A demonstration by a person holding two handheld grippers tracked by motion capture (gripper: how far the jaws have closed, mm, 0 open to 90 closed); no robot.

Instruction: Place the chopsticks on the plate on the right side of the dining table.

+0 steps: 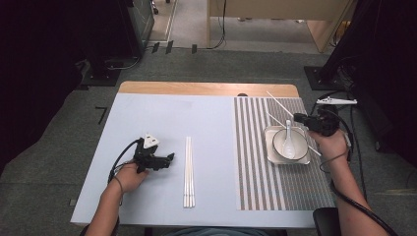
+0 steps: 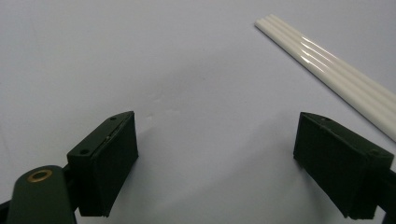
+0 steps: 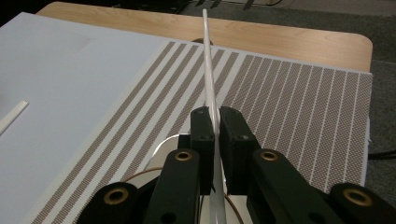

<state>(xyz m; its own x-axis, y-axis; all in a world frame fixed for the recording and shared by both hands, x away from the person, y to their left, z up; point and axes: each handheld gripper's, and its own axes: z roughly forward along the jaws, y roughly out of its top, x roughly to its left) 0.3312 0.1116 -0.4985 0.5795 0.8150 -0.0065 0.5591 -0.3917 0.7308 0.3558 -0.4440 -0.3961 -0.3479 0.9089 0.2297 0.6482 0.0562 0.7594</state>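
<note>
My right gripper (image 3: 215, 126) is clamped on a thin white chopstick (image 3: 208, 70) above the bowl (image 1: 285, 146) on the striped mat (image 1: 255, 172), and I judge it could pivot or slip from such a narrow pinch.

The high view looks forward and down from above the person's side, far enough back to take in the whole desk (image 1: 147, 123) and the floor beyond it. The left gripper view sits low and very near the pale desk surface, looking along its 2 black jaws toward the white chopsticks (image 2: 336, 74), which the high view shows at mid-desk. The right gripper view looks along its claw (image 3: 214, 135) across the striped placemat (image 3: 299, 107) toward the desk's far wooden edge, both shared with the high view.
</note>
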